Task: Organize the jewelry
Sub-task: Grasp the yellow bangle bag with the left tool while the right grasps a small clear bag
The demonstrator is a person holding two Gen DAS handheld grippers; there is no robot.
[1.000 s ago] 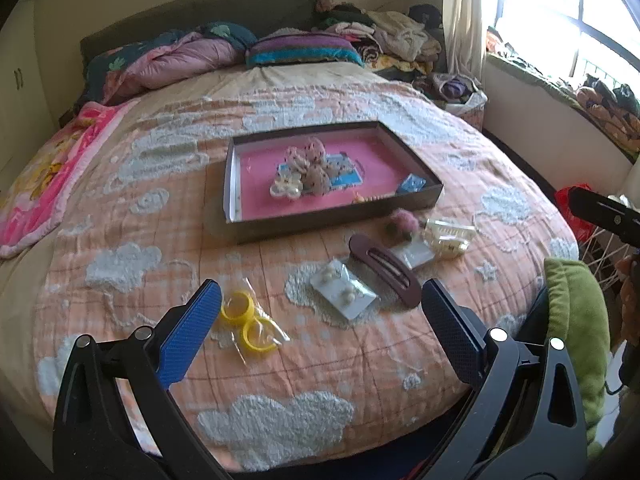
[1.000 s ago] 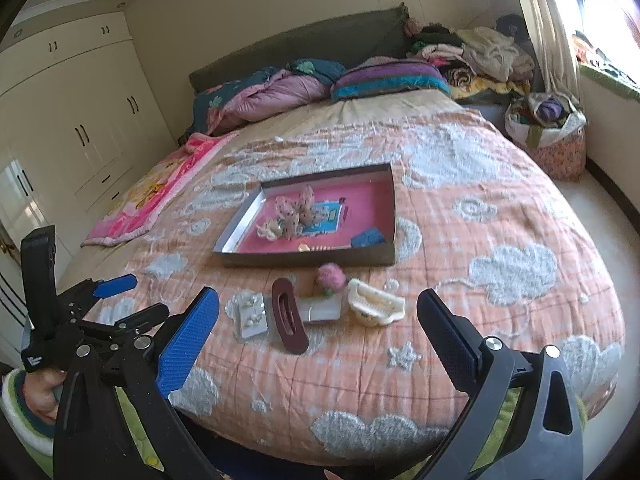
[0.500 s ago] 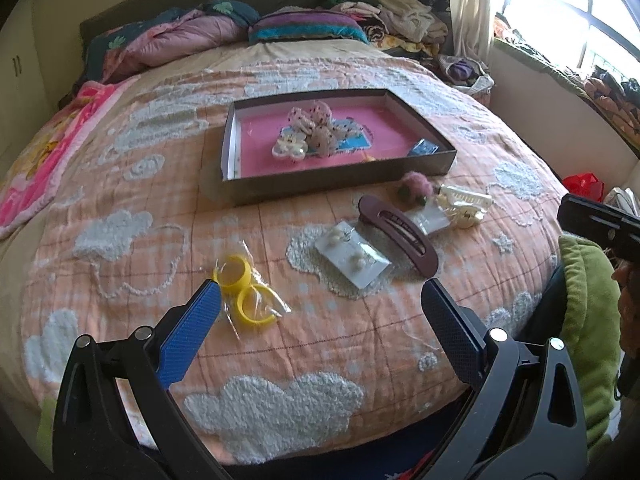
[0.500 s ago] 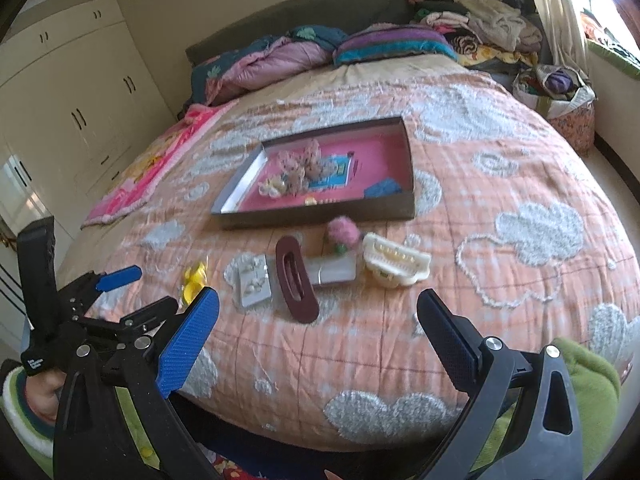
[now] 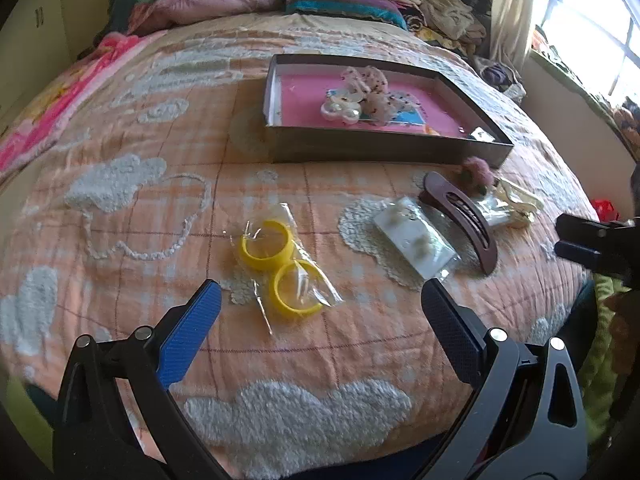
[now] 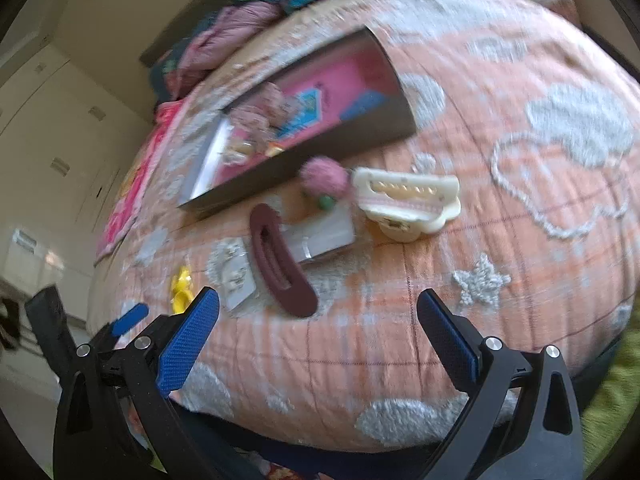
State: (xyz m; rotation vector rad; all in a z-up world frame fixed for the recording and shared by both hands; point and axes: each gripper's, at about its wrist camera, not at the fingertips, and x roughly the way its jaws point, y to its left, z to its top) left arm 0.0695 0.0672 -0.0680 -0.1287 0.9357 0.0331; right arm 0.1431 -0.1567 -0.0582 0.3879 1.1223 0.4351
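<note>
Both my grippers are sitting closer to the bed (image 5: pixel 132 216) than a second ago; items are looking bigger in both views. My left gripper (image 5: pixel 320 304) is hovering with fingers spread wide, holding nothing. The yellow hoops (image 5: pixel 280 268) in their clear bag are lying just ahead, between my left fingers; earlier they were further out and smaller. The white earring card (image 5: pixel 416 242) is sitting just past my right-side finger, and the maroon hair clip (image 5: pixel 464 220) is lying beside it, further to that side. The tray (image 5: pixel 380 148) with pink lining is sitting well ahead, with bows and bits inside.

My right gripper (image 6: pixel 318 312) is also spread wide and empty, tilting now, so the bed is looking slanted. The maroon hair clip (image 6: pixel 280 260) is lying just ahead of my left-side finger; the cream claw clip (image 6: pixel 408 200) and pink pompom (image 6: pixel 324 176) are lying further ahead, near the tray (image 6: pixel 316 152).

The right view is motion-blurred, so tray contents are hard to make out. The yellow hoops (image 6: pixel 182 288) are partly hidden behind my finger there. In the left view the claw clip (image 5: pixel 516 204) is partly hidden by the pompom (image 5: pixel 476 172), and my right gripper (image 5: pixel 592 240) is cut off at the edge.
</note>
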